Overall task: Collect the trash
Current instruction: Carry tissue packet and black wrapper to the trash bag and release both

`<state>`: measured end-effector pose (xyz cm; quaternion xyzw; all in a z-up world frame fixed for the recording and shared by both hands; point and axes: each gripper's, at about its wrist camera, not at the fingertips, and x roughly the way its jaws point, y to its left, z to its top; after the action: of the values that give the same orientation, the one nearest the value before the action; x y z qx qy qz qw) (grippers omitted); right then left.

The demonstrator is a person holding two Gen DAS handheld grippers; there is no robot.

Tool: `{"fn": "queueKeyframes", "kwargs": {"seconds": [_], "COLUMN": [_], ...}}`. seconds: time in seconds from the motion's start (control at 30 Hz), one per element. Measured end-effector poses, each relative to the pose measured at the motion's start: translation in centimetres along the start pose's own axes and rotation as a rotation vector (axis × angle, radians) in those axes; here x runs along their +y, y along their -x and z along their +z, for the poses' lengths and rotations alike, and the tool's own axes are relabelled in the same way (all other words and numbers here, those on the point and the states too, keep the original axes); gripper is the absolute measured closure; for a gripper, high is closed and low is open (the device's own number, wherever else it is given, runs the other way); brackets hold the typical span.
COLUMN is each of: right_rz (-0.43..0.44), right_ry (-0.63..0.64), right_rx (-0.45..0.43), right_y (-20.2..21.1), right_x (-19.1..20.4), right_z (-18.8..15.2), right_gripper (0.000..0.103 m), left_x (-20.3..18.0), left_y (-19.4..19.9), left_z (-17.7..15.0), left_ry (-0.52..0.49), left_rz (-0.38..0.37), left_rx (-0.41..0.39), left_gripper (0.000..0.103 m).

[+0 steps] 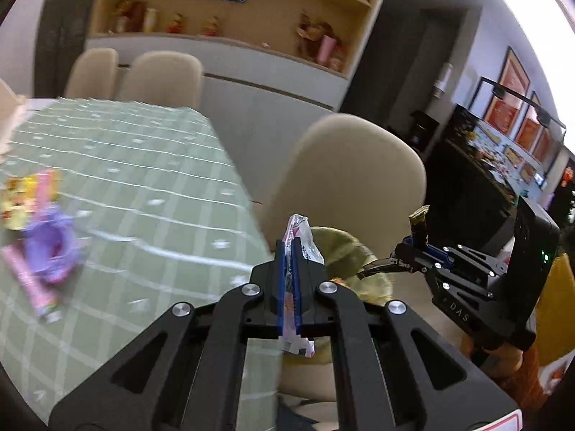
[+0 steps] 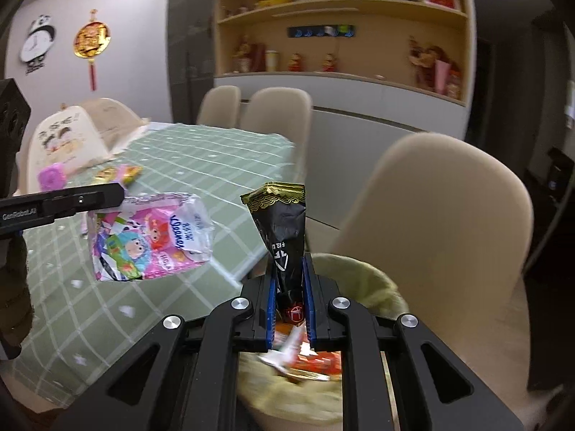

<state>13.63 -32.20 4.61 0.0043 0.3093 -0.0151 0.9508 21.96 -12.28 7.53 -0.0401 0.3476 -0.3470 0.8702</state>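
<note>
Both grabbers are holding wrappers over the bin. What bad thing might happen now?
1. The pink tissue pack, pinched in the left gripper, hangs over the table edge, not the bin. Let go now, it might miss.
2. The black wrapper is pinched only at its bottom end by the right gripper, so it might flop outside the rim.
3. The grippers are close together and might bump.

Place: home dining room
Table: green checked tablecloth (image 2: 201,165)
Seating: beige chairs (image 2: 445,215) around it
Wall: wooden shelves (image 2: 359,36) of figurines, panda clock (image 2: 37,41), framed pictures (image 1: 512,89)
</note>
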Motion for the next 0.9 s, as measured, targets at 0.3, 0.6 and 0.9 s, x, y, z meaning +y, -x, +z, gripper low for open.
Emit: {"fn": "queueKeyframes", "kwargs": {"seconds": [0.3, 0.6, 0.9], "right_rz": [-0.053, 0.026, 0.133], "right_ry": [-0.078, -0.132, -0.073], "right_rx": [0.073, 0.136, 0.377], "right_y": [-1.7, -5.5, -13.9], "right_x": [-5.8, -6.7, -2.2], "right_z": [-1.9, -2.9, -5.2], "right_gripper": [0.089, 0.089, 0.089], "left_x": [-2.3, -1.6, 0.3], "left_y": [-10.7, -13.7, -8.1], "left_z": [-0.2, -1.0, -2.6], "left_ry": [0.024, 0.061, 0.019], "left_rz": [-0.124, -0.11, 0.033], "left_rx": [0.152, 0.2, 0.181], "left_gripper": [0.1, 0.064, 0.053]}}
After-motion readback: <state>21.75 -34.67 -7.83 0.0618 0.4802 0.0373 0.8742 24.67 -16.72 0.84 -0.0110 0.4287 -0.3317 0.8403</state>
